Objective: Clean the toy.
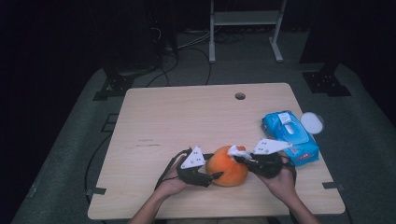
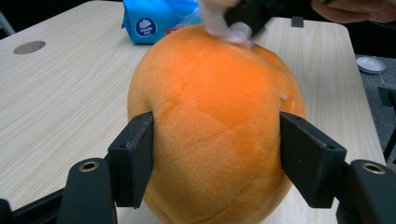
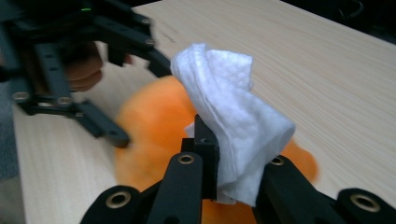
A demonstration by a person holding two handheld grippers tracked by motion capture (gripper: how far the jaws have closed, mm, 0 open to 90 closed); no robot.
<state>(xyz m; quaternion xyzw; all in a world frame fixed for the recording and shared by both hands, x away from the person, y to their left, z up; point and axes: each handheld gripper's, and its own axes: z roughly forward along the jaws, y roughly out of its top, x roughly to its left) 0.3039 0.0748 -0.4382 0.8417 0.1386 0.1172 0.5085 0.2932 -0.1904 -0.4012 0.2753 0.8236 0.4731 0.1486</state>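
Orange plush (image 1: pixel 226 167) on table (image 1: pixel 187 121), near front edge, between both grippers. Left gripper (image 2: pixel 215 158) straddles it, pads pressed against either flank. Right gripper (image 3: pixel 233 154) clenched on a white wipe (image 3: pixel 233 112), wipe resting on plush's top. Blue wipe pack (image 1: pixel 290 136) just right.

The left tongs (image 1: pixel 216 176) and right tongs (image 1: pixel 239 158) are matte black linkages, each with a pale grey three-cornered plate on top dotted with small dark marks. Each has flat, square-ended black pads (image 2: pixel 135 156) on angular arms. Brass-ringed holes mark the pivots (image 3: pixel 186 159), and smaller silver screws run along the left tongs' bars as seen from the right gripper view. Thin black cable loops beside the left tongs. The forearms are bare, with no sleeves.
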